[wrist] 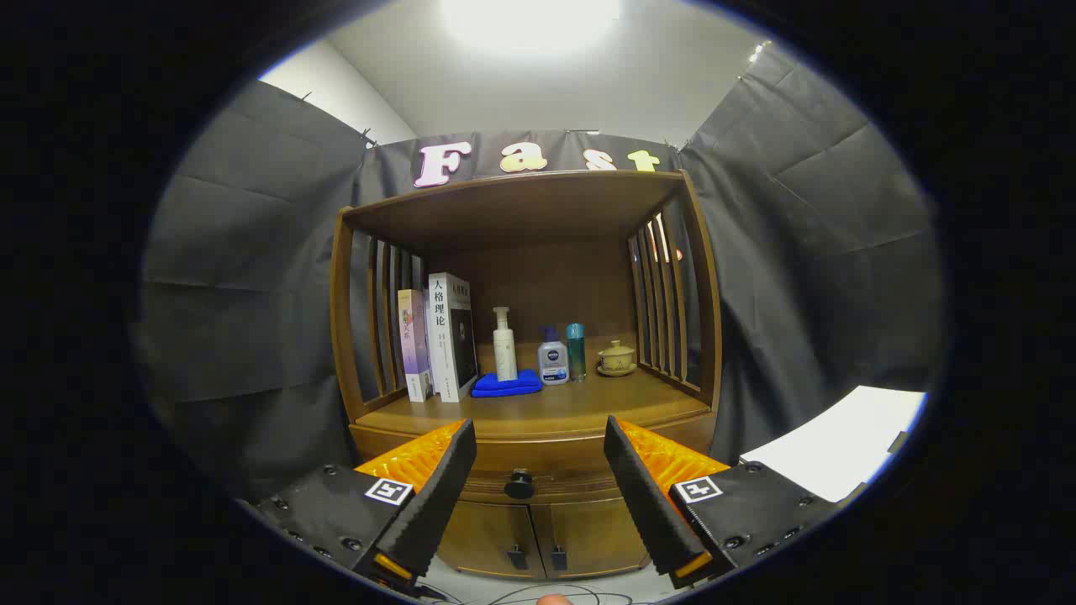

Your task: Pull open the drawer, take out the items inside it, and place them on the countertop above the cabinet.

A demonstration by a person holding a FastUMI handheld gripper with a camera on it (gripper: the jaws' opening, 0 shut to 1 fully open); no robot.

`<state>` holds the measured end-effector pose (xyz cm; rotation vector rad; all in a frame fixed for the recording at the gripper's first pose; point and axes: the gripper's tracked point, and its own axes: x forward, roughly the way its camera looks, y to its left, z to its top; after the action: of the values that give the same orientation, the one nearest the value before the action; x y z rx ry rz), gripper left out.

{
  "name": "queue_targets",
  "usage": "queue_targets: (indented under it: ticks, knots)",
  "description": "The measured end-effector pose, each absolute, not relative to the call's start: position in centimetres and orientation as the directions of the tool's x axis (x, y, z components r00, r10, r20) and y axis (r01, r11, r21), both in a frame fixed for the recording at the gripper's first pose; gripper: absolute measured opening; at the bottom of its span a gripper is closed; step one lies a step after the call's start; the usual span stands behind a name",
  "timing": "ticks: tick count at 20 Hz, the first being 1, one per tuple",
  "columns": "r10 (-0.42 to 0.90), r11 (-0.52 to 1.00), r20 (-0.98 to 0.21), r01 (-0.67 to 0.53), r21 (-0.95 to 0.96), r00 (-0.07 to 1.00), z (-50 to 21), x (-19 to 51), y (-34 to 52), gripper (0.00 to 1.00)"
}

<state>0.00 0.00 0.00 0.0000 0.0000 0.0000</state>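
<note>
Down at the near end, the gripper [540,458] sat with its two fingers [437,496] spread wide apart, nothing between them, not touching anything. Looking straight through that gap you could see the drawer knob [519,485], a small dark round one, sitting on the front of the drawer [538,481], which was fully closed, flush with the cabinet [528,395]. So whatever was inside it couldn't be seen at all. Just under the drawer were two cabinet doors [542,538], each with a little dark pull near the middle seam, both closed too.

Above the drawer came the wooden countertop [538,413], already kinda busy toward the back. From left: two books [435,336] standing upright against the slatted side, then a folded blue cloth [507,385] with a white pump bottle [504,346] standing on it. Right beside the cloth was a short bottle with a blue cap [552,359], a slim teal bottle [576,351] touching or nearly touching it, and then a small lidded cup on a saucer [617,358] a bit apart, near the right-hand slats. The front strip of the countertop was bare wood.

Off to the right, beside the cabinet, a white surface [841,449] poked in.
</note>
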Motion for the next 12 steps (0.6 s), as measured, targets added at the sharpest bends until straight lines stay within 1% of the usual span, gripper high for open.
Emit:
queue_targets:
  ticks: [6, 12]
  knots:
    - [-0.01, 1.0, 0.013, 0.01, 0.027, 1.0, 0.5, -0.3, -0.8, 0.97]
    - [-0.012, 0.999, -0.013, 0.012, 0.037, 1.0, -0.5, -0.2, -1.3, 0.97]
